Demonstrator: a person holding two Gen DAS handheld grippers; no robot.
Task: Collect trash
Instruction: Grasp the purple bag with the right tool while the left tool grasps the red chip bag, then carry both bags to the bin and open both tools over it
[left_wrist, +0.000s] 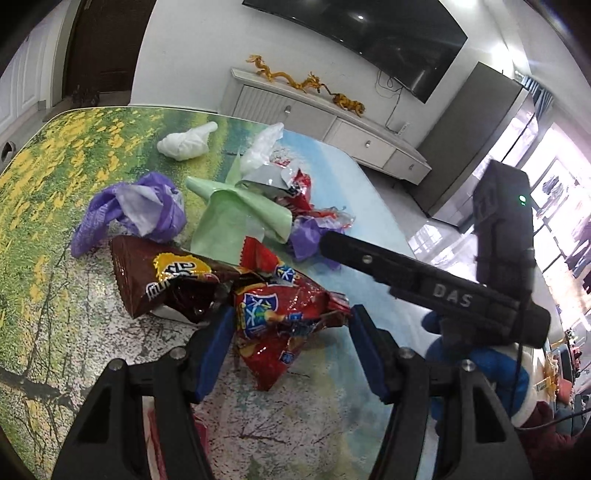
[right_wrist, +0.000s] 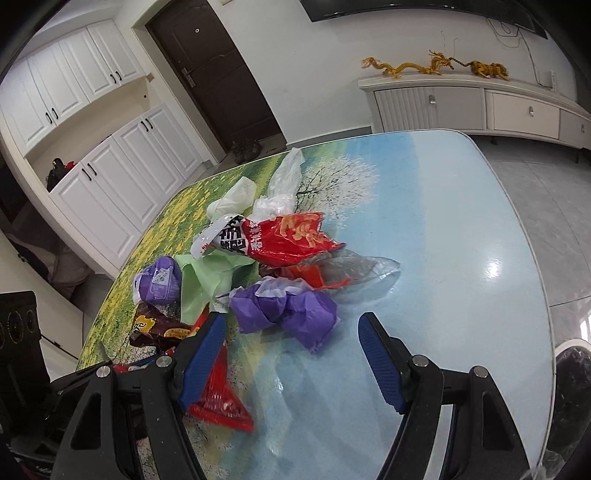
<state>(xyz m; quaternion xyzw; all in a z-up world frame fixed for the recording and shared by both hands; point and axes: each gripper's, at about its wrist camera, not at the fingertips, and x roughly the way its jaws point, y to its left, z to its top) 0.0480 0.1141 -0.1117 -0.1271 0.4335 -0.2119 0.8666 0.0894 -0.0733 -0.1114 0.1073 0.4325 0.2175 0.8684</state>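
Note:
Crumpled trash lies heaped on the landscape-print table (right_wrist: 443, 221). My left gripper (left_wrist: 290, 323) is open and straddles a red snack wrapper (left_wrist: 280, 314) that lies on the table. A brown wrapper (left_wrist: 162, 273) sits just left of it. My right gripper (right_wrist: 291, 332) is open too, with a crumpled purple bag (right_wrist: 288, 310) just ahead of its tips. In the left wrist view the right gripper (left_wrist: 332, 245) reaches in from the right, held by a blue-gloved hand (left_wrist: 480, 373). Behind lie a green bag (right_wrist: 199, 280), another purple bag (left_wrist: 147, 210), a large red wrapper (right_wrist: 291, 240) and a white bag (left_wrist: 184, 142).
Clear plastic film (right_wrist: 362, 269) lies right of the heap, with bare tabletop beyond it. A white cabinet (right_wrist: 480, 107) stands past the far edge. White cupboards (right_wrist: 122, 158) and a dark door (right_wrist: 218, 70) are at the back left. A dark object (right_wrist: 572, 387) sits off the table's right edge.

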